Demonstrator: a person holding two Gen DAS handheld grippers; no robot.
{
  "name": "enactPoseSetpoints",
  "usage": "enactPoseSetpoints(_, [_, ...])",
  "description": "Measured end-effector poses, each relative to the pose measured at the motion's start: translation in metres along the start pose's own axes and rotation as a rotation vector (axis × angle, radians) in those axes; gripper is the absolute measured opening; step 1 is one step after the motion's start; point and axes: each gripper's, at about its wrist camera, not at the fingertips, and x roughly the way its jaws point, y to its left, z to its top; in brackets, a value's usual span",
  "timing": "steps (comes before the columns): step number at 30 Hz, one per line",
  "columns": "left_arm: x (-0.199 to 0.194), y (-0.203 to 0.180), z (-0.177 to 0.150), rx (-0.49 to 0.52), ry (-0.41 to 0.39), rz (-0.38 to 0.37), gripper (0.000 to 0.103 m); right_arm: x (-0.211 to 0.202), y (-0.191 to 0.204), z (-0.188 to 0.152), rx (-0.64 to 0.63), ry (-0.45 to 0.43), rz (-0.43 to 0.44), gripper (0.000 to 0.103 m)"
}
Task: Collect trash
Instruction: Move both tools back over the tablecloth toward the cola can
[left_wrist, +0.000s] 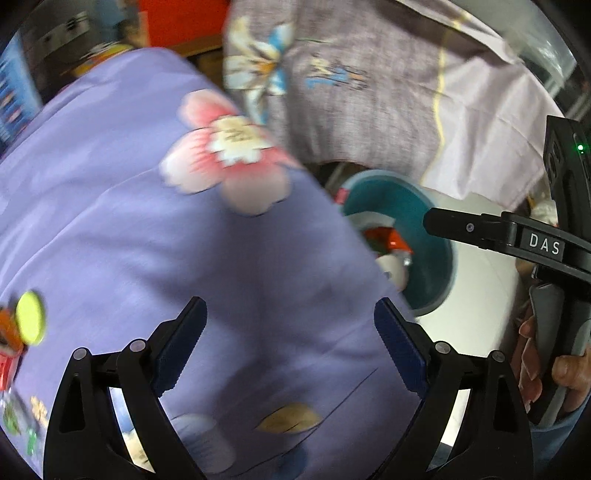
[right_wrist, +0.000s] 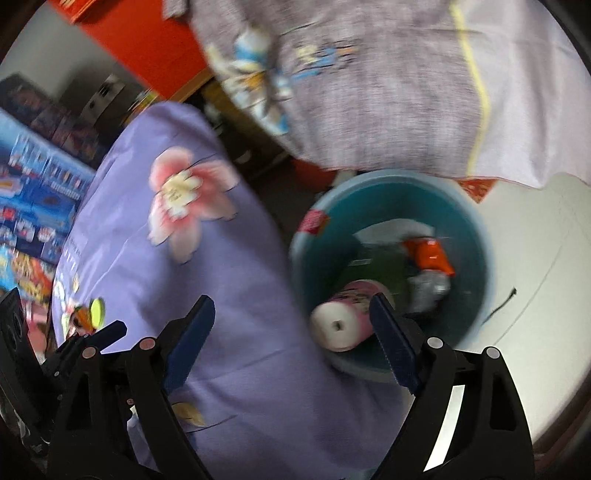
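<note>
A lilac floral bedspread (right_wrist: 236, 332) fills the scene, with a teal bin (right_wrist: 476, 236) on the pale floor (right_wrist: 535, 236) beside it, already holding a pink paper roll (right_wrist: 341, 325) and an orange wrapper (right_wrist: 428, 254). Both the right gripper (right_wrist: 291, 339) and left gripper (left_wrist: 291, 343) are released, nothing between their jaws. More litter (left_wrist: 29, 317) lies on the bedspread's far side; approach it low, jaws wide, avoiding the fabric.

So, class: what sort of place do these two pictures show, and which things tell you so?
Probably a bedroom at home: a lilac flowered bedsheet, a grey flowered quilt and a teal waste bin holding wrappers on a pale floor.
</note>
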Motion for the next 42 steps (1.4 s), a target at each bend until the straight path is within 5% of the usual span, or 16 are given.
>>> enactPoseSetpoints(32, [-0.14, 0.293, -0.19, -0.483, -0.194, 0.148, 0.093, 0.077, 0.336, -0.109, -0.499, 0.211, 0.019, 0.082])
enactPoseSetpoints(42, [-0.141, 0.334, -0.233, -0.586, -0.176, 0.087, 0.093, 0.101, 0.384, -0.132, -0.532, 0.259, 0.02, 0.082])
